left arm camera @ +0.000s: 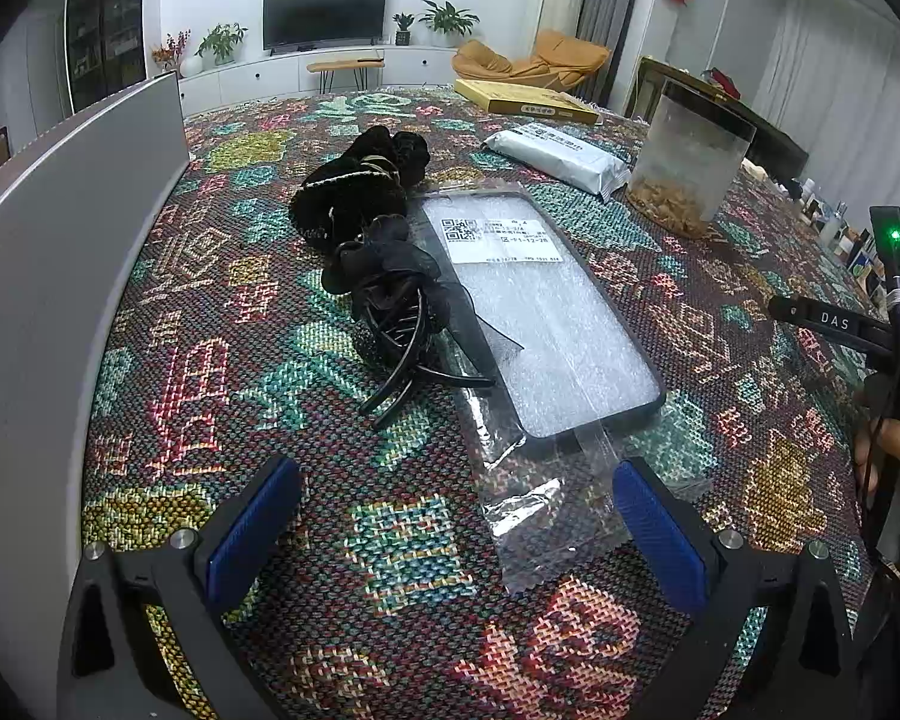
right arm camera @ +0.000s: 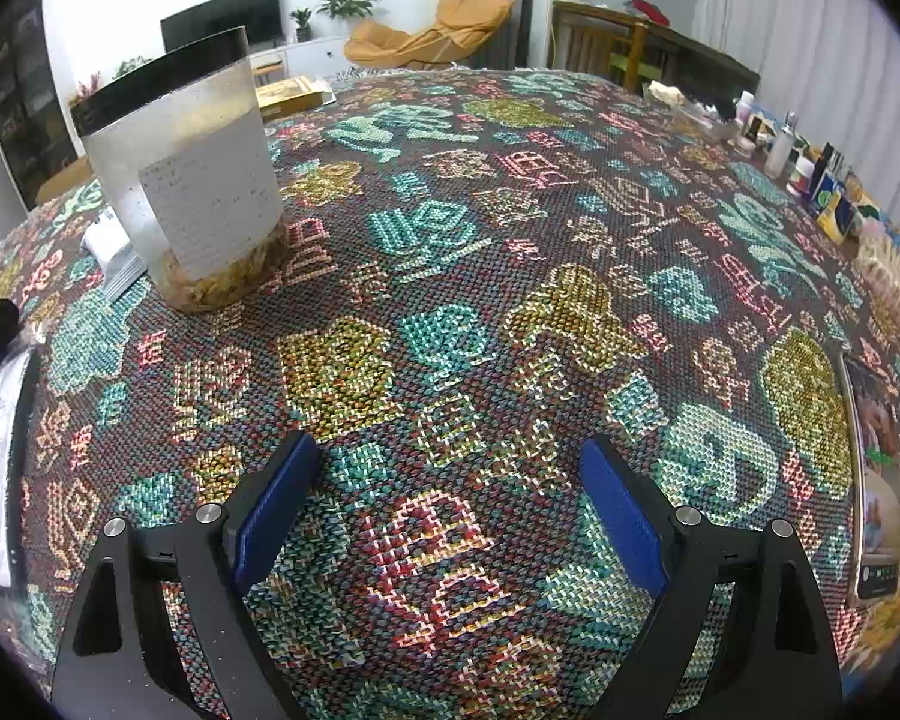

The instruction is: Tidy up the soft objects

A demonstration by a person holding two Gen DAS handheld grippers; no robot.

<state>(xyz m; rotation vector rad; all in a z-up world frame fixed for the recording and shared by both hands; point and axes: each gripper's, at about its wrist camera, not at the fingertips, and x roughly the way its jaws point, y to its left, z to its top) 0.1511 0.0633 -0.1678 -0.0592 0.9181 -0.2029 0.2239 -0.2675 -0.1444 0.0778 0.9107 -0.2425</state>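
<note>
My left gripper (left arm camera: 453, 516) hangs with its blue pads spread wide and nothing between them, low over the patterned tablecloth (left arm camera: 222, 324). Just ahead of it lies a phone case in a clear plastic bag (left arm camera: 546, 324), the bag's loose end reaching between my fingers. Ahead and to the left, touching that bag, sit a black scrunchie (left arm camera: 360, 192) and a black hair claw with gauzy fabric (left arm camera: 396, 306). My right gripper (right arm camera: 450, 498) is also wide apart and empty over bare cloth. A clear jar with a black lid (right arm camera: 192, 180) stands ahead to its left.
</note>
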